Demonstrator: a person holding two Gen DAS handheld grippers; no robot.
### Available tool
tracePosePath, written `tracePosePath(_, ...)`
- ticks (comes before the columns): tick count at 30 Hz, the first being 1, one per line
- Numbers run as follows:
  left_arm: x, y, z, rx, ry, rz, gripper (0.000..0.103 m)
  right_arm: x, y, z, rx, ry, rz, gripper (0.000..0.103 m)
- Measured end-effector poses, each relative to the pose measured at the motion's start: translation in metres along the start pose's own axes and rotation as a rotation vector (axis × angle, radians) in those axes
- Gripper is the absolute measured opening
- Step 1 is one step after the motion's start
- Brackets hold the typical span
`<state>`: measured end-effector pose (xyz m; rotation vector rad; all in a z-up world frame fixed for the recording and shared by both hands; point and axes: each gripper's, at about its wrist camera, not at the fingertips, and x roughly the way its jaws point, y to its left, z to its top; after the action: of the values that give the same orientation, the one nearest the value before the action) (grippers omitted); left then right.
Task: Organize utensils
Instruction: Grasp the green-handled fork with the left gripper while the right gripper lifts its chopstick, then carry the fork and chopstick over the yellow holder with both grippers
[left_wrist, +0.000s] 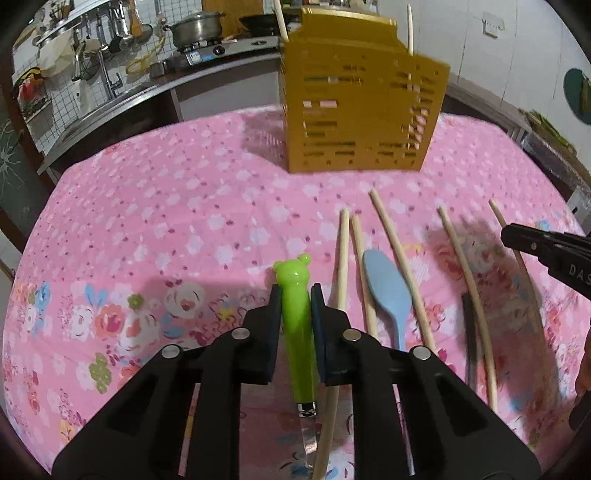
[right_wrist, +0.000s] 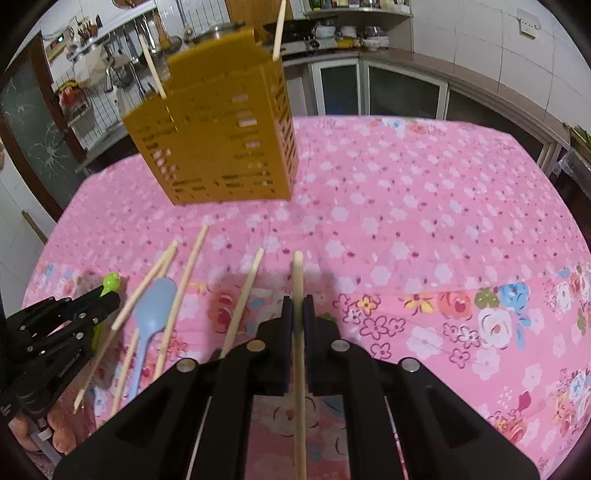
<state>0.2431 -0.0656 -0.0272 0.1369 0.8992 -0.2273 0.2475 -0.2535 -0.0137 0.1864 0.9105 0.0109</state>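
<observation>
Left gripper (left_wrist: 294, 295) clamped on green bear-handled utensil (left_wrist: 295, 332), low over my pink tablecloth (left_wrist: 166, 206), ready for the yellow holder (left_wrist: 362, 110). Right view: right gripper (right_wrist: 297, 306) pinches one chopstick (right_wrist: 298, 332) lengthwise; blue spoon (right_wrist: 153, 306) lies loose.

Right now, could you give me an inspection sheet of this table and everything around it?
Surface: pink floral tablecloth covers the table.
Job's things: yellow slotted holder stands upright at the back with two chopsticks in it; loose chopsticks and a blue spoon lie in front of it.
Clutter: nothing seen.
Grippers: left gripper is closed on a green bear-topped utensil; right gripper is shut on one chopstick.
Cables: nothing seen.
Surroundings: kitchen counter with a steel pot on a stove, a sink, hanging tools, tiled walls.
</observation>
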Motion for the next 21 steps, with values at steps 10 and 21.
tracePosePath(10, -0.034, 0.010, 0.019, -0.030, -0.122, -0.031, 0.014, -0.041, 0.003, 0.012, 0.005, -0.126, 0.058, 0.006)
tracePosePath(21, -0.070, 0.020, 0.035, -0.048, -0.237, -0.072, 0.014, -0.069, 0.004, 0.022, 0.005, -0.225, 0.082, 0.006)
